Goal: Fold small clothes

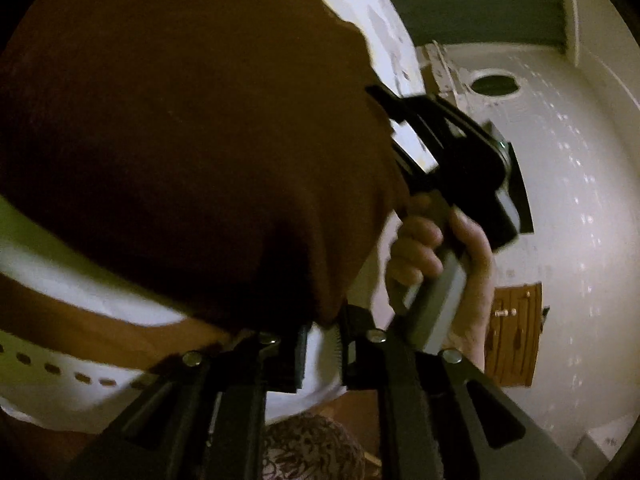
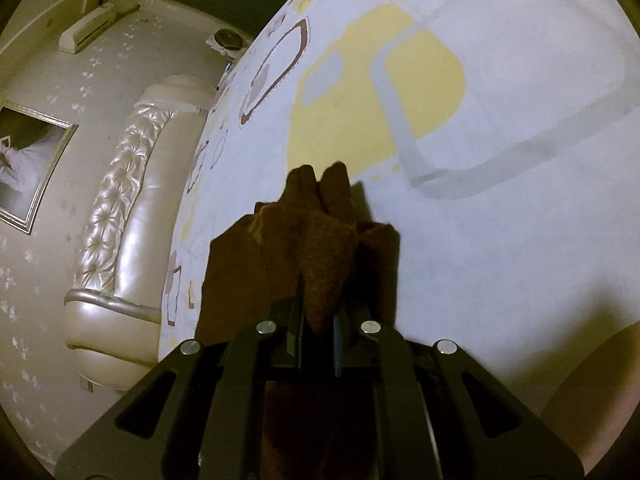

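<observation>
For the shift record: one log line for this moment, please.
stage: mid-fold | left gripper: open beside brown fabric garment | right gripper: shut on it | patterned bedsheet below

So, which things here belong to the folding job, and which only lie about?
Job:
- brown garment
- right gripper, shut on it
- left gripper
- patterned bed sheet

Lying about:
- padded headboard
- framed picture
- wooden door
</observation>
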`<control>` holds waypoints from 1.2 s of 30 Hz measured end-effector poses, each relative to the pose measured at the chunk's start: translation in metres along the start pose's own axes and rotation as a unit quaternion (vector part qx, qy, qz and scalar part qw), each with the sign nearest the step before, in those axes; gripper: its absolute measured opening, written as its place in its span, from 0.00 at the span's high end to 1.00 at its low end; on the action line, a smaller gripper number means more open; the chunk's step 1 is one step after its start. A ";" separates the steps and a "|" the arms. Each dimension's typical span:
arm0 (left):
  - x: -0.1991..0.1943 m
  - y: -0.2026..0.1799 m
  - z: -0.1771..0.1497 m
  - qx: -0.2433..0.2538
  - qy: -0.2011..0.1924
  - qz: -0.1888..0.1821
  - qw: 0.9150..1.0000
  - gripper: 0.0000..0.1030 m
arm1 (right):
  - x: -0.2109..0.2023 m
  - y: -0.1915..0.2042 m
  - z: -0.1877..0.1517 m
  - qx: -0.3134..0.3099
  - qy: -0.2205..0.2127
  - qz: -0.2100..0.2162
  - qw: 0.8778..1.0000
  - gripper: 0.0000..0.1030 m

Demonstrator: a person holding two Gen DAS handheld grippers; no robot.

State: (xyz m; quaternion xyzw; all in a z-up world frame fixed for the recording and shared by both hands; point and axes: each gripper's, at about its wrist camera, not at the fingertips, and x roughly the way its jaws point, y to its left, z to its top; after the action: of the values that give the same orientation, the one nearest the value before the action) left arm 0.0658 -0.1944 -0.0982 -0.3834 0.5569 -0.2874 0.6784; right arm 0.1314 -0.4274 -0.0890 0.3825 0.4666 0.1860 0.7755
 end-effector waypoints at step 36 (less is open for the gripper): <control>-0.089 0.039 0.009 0.123 -0.132 0.178 0.967 0.52 | -0.080 0.015 -0.156 0.095 -0.017 -0.003 0.995 0.53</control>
State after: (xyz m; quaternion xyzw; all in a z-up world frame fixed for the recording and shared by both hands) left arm 0.0542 -0.0984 -0.0828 -0.2258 0.4819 -0.1754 0.8282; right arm -0.0423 -0.4038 -0.0739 0.4564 0.4700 0.1315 0.7440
